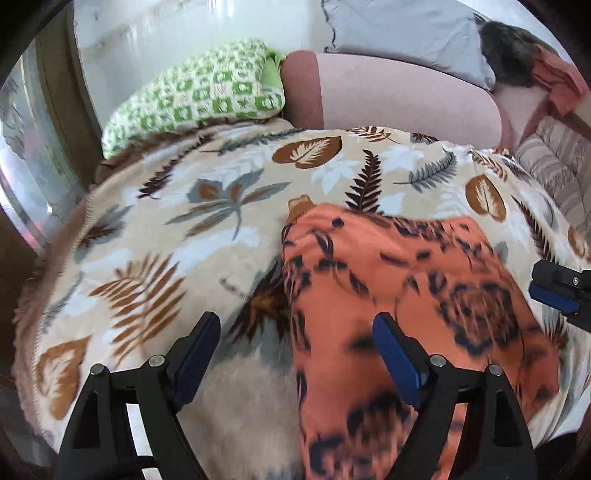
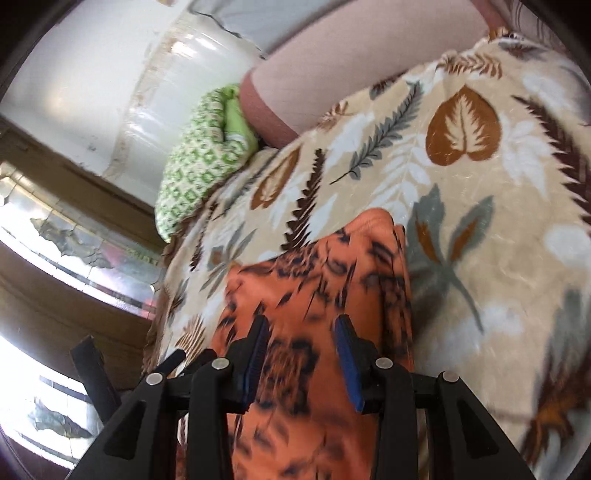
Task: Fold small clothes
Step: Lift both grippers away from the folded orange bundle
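An orange garment with a dark floral print (image 1: pixel 406 280) lies flat on a beige leaf-patterned blanket (image 1: pixel 221 221). My left gripper (image 1: pixel 295 332) is open wide above the garment's left edge, one finger over the blanket and the other over the cloth. It holds nothing. The right gripper shows at the right edge of the left wrist view (image 1: pixel 561 291). In the right wrist view the garment (image 2: pixel 325 273) stretches away under my right gripper (image 2: pixel 303 328), which is open and empty just above the cloth. The blanket (image 2: pixel 480 184) lies around it.
A green checked pillow (image 1: pixel 199 99) and a pink bolster (image 1: pixel 399 99) lie at the far edge of the blanket. A grey pillow (image 1: pixel 406 33) leans behind them. A striped cushion (image 1: pixel 554 162) is at the right. A window and its frame (image 2: pixel 74 258) stand at the left.
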A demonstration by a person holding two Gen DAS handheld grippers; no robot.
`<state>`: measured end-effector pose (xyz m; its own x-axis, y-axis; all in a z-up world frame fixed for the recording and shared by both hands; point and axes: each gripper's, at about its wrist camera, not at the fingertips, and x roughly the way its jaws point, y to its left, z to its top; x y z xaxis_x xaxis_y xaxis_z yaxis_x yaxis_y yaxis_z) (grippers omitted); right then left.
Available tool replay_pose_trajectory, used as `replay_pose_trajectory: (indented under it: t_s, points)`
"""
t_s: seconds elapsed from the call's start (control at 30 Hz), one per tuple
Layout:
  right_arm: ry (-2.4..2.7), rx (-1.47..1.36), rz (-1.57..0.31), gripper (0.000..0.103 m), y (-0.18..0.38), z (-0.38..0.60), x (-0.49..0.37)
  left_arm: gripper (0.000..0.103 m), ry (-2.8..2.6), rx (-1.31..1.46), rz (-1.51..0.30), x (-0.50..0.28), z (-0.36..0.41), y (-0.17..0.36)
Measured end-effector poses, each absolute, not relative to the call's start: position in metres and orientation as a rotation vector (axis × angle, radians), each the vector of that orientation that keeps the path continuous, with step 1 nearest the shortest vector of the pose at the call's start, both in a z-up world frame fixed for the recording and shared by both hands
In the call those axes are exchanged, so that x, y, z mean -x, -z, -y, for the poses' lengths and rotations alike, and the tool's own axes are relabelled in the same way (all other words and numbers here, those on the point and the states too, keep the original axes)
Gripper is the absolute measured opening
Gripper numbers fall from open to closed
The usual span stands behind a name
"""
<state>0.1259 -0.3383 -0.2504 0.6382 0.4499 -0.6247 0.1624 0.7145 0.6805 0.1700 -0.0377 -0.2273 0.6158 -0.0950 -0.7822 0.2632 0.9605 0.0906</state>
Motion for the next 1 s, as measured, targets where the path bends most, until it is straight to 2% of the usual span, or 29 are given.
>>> replay_pose_trajectory:
  t_s: [0.1, 0.2, 0.3, 0.47, 0.6, 1.0]
  points:
    - [-0.162, -0.743, -0.904, 0.043, 0.250, 0.327, -0.093, 0.086, 0.194, -0.227, -0.904, -0.140, 0.032, 0.241]
    - [-0.120, -0.678, -1.003, 0.044, 0.269, 0.312, -0.076, 0.090, 0.210, -0.233, -0.922, -0.123, 0.030, 0.263]
    - [-0.092, -0.653, -1.039, 0.044, 0.283, 0.305, -0.067, 0.090, 0.216, -0.201, -0.944, -0.123, 0.025, 0.257]
    - [-0.110, -0.687, -1.021, 0.044, 0.265, 0.312, -0.046, 0.090, 0.173, -0.196, -0.847, -0.098, 0.013, 0.225]
    - [-0.113, -0.629, -0.944, 0.051, 0.234, 0.313, -0.023, 0.090, 0.155, -0.198, -0.764, -0.080, 0.008, 0.188]
    - [-0.049, -0.399, -0.741, 0.060, 0.145, 0.289, 0.015, 0.090, 0.118, -0.181, -0.580, -0.041, 0.004, 0.102]
